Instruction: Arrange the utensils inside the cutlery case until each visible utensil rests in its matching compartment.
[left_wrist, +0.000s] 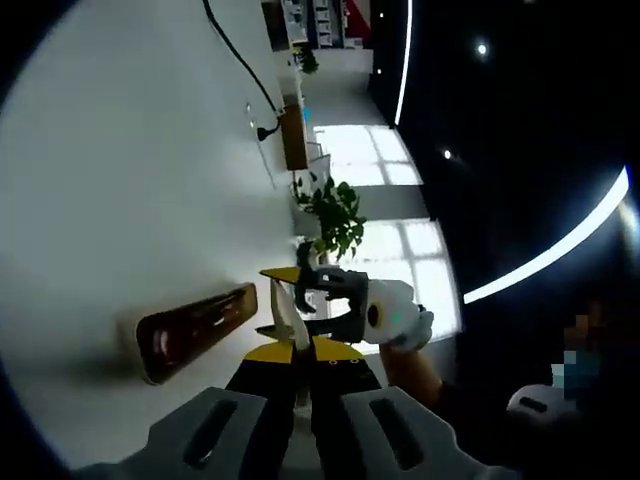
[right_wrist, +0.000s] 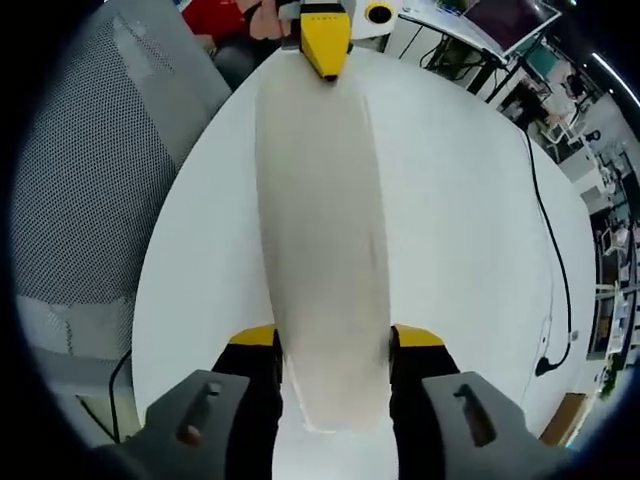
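Table: white round table (right_wrist: 460, 220), rim curving down the left of the right gripper view; bare surface wide on both sides of the utensil.
Cable: black cable (right_wrist: 555, 270) runs along right side of table, near the rim.
Chair: grey mesh chair (right_wrist: 90, 170) just off the table rim, left of frame.
Case: dark wooden cutlery case (left_wrist: 195, 330) lies on the table, centre-left of the left gripper view; contents too blurred to tell.
Utensil: pale flat utensil (right_wrist: 320, 250) spans between both grippers, held above the table.
Right gripper (right_wrist: 332, 345): jaws clamped on the utensil's wide end.
Left gripper (left_wrist: 300, 350): jaws pinched on the utensil's narrow end.
Background: plant (left_wrist: 330, 215) and bright windows, left gripper view centre.
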